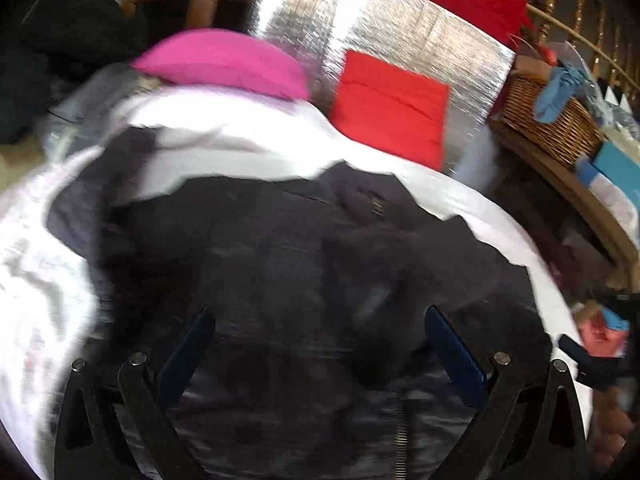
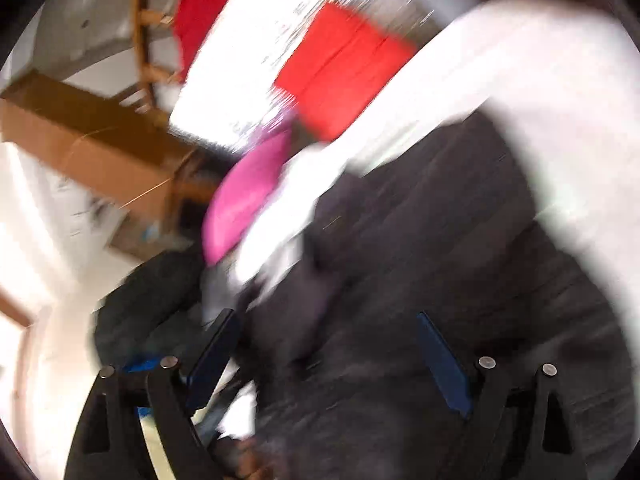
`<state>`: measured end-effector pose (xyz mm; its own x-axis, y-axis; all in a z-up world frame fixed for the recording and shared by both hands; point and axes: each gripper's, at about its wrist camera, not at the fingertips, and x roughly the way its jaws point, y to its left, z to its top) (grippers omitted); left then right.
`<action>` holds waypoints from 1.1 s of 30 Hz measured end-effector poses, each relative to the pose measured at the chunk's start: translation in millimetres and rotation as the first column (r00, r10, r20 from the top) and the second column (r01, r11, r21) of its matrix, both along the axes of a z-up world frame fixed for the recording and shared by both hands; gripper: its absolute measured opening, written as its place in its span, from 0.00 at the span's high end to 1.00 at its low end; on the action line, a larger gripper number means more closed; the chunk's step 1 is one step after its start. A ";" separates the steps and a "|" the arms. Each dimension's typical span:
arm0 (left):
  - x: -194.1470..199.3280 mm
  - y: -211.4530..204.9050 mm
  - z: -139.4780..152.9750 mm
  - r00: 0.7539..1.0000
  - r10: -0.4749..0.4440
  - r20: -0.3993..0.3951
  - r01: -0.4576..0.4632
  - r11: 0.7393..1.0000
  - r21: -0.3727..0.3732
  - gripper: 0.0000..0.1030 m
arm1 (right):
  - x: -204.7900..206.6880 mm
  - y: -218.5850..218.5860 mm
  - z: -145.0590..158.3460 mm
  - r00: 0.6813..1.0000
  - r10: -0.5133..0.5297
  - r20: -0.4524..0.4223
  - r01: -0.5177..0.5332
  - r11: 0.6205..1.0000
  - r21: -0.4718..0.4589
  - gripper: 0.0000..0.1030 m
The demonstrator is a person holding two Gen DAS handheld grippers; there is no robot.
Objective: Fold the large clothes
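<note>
A large dark jacket (image 1: 280, 264) lies spread on a white sheet (image 1: 48, 264). In the left wrist view my left gripper (image 1: 320, 316) is open, its blue-padded fingers (image 1: 452, 352) wide apart just above the jacket, holding nothing. In the right wrist view, which is blurred and tilted, my right gripper (image 2: 328, 320) is also open over the same dark jacket (image 2: 420, 248), empty. The other gripper (image 1: 588, 360) shows at the right edge of the left wrist view.
A pink cushion (image 1: 224, 60) and a folded red cloth (image 1: 392, 108) lie beyond the jacket on a silver foil mat (image 1: 440, 28). A wicker basket (image 1: 548, 120) stands on a wooden shelf at the right. A dark garment pile (image 2: 148, 300) lies to the left.
</note>
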<state>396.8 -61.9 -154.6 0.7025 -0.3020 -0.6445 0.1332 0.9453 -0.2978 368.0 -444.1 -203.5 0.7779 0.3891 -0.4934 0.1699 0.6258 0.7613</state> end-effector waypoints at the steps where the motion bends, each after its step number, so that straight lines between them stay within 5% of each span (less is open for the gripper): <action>1: 2.3 -6.6 -2.8 1.000 -0.009 -0.009 0.009 1.000 -0.014 0.00 | 1.8 -11.2 -5.2 0.998 -0.048 -0.040 0.046 0.998 -0.036 0.12; 6: 8.4 -39.7 -5.9 0.998 -0.008 0.061 0.003 0.998 0.069 0.00 | 16.5 -32.1 -35.0 0.981 -0.122 -0.151 0.123 0.992 -0.007 0.23; 10: 13.4 -81.0 -13.7 0.989 -0.125 0.083 0.106 0.975 0.197 0.00 | 25.4 -24.6 -42.4 0.975 -0.108 -0.193 0.098 0.993 -0.058 0.26; 12: 15.5 -95.8 -21.2 0.978 -0.194 0.077 0.168 0.951 0.261 0.20 | 34.5 -14.5 -44.2 0.968 -0.088 -0.236 0.061 0.991 -0.122 0.27; 13: 18.3 -100.5 -25.9 0.975 -0.215 0.053 0.191 0.939 0.286 0.48 | 35.2 -14.4 -49.3 0.965 -0.083 -0.249 0.051 0.990 -0.131 0.27; 14: 23.2 -102.6 -31.9 0.976 -0.218 0.018 0.203 0.929 0.309 0.57 | 36.7 -16.0 -52.5 0.962 -0.078 -0.260 0.044 0.990 -0.136 0.27; 19: 33.1 -72.7 -24.8 0.985 -0.170 -0.016 0.170 0.965 0.201 0.64 | 39.3 -18.9 -57.8 0.959 -0.078 -0.274 0.042 0.990 -0.133 0.28; 24: 25.4 -32.3 -20.0 0.987 -0.131 -0.091 0.141 0.984 0.111 0.62 | 40.1 -14.0 -58.4 0.958 -0.081 -0.276 0.034 0.984 -0.173 0.28; 30: 10.7 26.1 -21.7 0.991 -0.014 -0.135 0.026 0.996 0.084 0.31 | 35.3 -11.5 -56.8 0.959 -0.082 -0.272 0.027 0.980 -0.199 0.28; 33: 9.3 61.3 -22.9 0.984 0.040 -0.175 -0.049 0.998 -0.047 0.24 | 34.5 -12.0 -55.3 0.962 -0.089 -0.260 0.045 0.985 -0.168 0.27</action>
